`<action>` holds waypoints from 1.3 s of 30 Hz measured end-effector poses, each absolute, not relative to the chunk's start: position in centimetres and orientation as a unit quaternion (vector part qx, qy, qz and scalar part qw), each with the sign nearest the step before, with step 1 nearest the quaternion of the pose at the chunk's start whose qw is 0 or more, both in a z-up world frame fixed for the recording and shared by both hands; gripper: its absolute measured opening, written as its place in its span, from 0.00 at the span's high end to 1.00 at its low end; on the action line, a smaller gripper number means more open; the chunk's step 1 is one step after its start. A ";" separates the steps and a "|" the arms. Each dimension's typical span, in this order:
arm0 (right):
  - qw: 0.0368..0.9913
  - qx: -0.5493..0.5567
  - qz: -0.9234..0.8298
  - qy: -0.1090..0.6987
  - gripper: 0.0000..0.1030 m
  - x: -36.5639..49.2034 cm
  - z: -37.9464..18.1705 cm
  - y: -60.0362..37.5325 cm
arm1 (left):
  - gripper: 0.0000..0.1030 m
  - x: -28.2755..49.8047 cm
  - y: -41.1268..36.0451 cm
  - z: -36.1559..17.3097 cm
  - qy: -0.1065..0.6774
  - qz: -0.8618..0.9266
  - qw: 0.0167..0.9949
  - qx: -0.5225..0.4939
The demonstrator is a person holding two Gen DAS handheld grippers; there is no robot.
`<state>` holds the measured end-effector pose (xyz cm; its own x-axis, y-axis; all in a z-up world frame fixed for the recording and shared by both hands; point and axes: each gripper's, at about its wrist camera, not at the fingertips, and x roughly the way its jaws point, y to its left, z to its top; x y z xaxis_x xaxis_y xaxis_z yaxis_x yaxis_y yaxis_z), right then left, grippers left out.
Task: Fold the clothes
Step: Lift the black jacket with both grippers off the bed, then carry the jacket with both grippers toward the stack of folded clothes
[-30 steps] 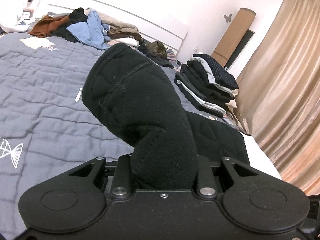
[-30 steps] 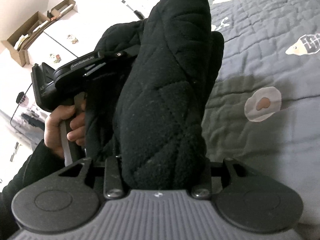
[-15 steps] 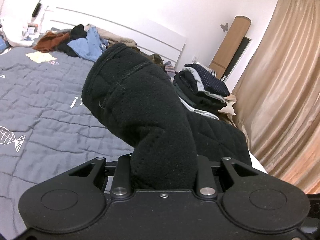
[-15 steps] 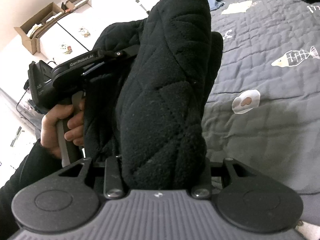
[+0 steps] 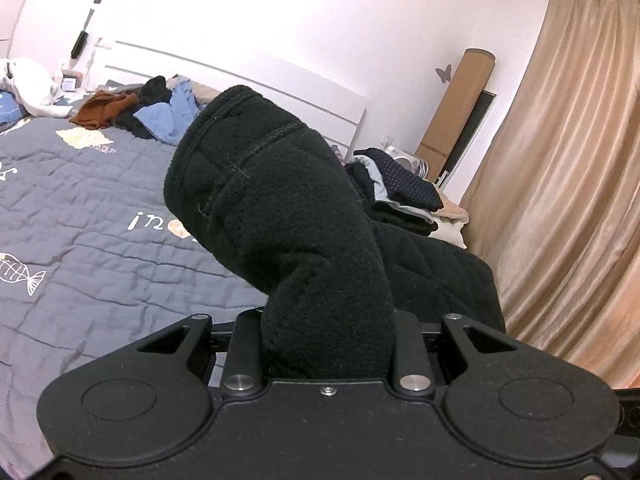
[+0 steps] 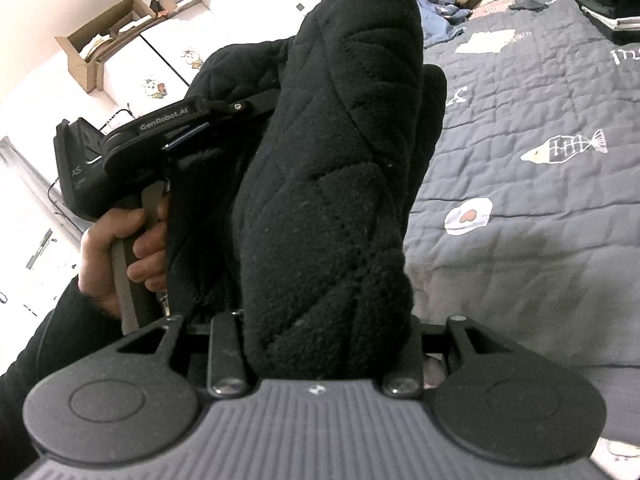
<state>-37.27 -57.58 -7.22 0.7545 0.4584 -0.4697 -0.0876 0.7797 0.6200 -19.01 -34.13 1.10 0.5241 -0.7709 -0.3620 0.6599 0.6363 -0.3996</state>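
Since the earlier frames both grippers have swung upward and across the bed, so more wall and curtain shows on the left wrist view and the printed fish has slid further up the quilt on the right wrist view. In the left wrist view, the left gripper (image 5: 328,344) is clamped on a thick bunch of the black fleece garment (image 5: 280,216), which rises between its fingers and bends left, hem end uppermost, above the grey quilt (image 5: 80,208); a stack of folded clothes (image 5: 400,192) sits behind it near the beige curtain (image 5: 568,184), and an unfolded heap (image 5: 160,112) lies by the white headboard (image 5: 280,88). In the right wrist view, the right gripper (image 6: 316,352) pinches another quilted fold of the same garment — held clear above the quilt — while the left gripper's body, gripped by the person's hand (image 6: 116,256), shows at left, its fingers buried in the fleece.
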 end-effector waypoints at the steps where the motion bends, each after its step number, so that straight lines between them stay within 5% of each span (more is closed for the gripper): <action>1: 0.890 0.293 0.155 0.314 0.62 -37.7 -7.0 -57.9 | 0.75 -19.5 -34.4 1.3 0.257 -0.411 0.868 -0.106; 39: 0.929 0.265 0.057 0.253 0.62 -52.3 -2.4 -70.0 | 0.75 -31.3 -49.8 5.0 0.199 -0.523 0.823 -0.103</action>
<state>-52.35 -69.97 -2.44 0.8656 0.2392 -0.4399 0.0293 0.8528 0.5213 -31.31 -49.81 5.00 0.3747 -0.9007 -0.2198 0.8189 0.4327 -0.3771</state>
